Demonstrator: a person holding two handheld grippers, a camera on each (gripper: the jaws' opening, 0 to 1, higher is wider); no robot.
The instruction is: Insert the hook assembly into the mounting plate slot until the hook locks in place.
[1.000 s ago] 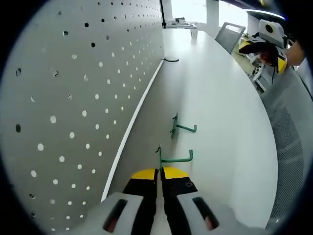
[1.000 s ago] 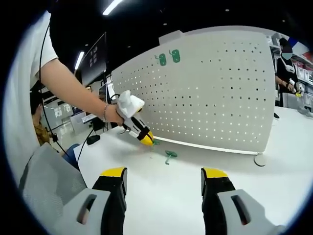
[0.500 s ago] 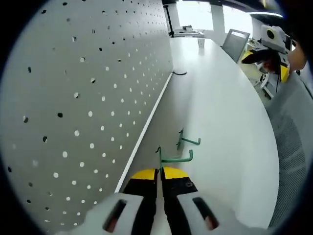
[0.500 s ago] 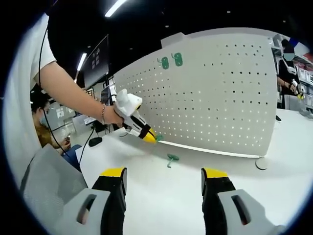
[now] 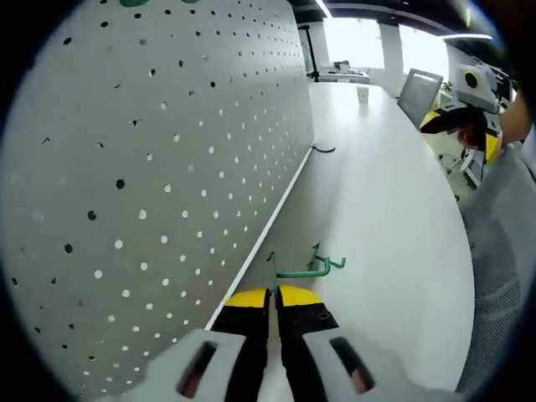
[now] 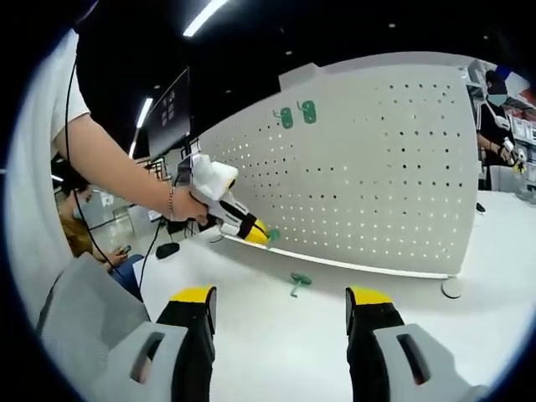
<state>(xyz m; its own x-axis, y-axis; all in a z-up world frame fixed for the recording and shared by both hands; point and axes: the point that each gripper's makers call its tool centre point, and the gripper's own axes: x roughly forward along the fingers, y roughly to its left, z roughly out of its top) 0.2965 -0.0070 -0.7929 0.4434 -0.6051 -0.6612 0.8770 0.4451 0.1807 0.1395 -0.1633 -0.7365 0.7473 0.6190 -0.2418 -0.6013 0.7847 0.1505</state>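
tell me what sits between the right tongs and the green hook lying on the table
Nothing. In the right gripper view, bare white table runs from the open right tongs up to the loose green hook. The pegboard stands beyond it.

The pegboard (image 6: 368, 167) walls off the worktop (image 6: 293, 352) from ten to three o'clock in the right gripper view. A loose green hook (image 6: 298, 281) lies at twelve, near the board's foot. The left tool (image 6: 260, 234) hangs at eleven, just before the board. Bare worktop lies open ahead of the right tool (image 6: 280, 306).
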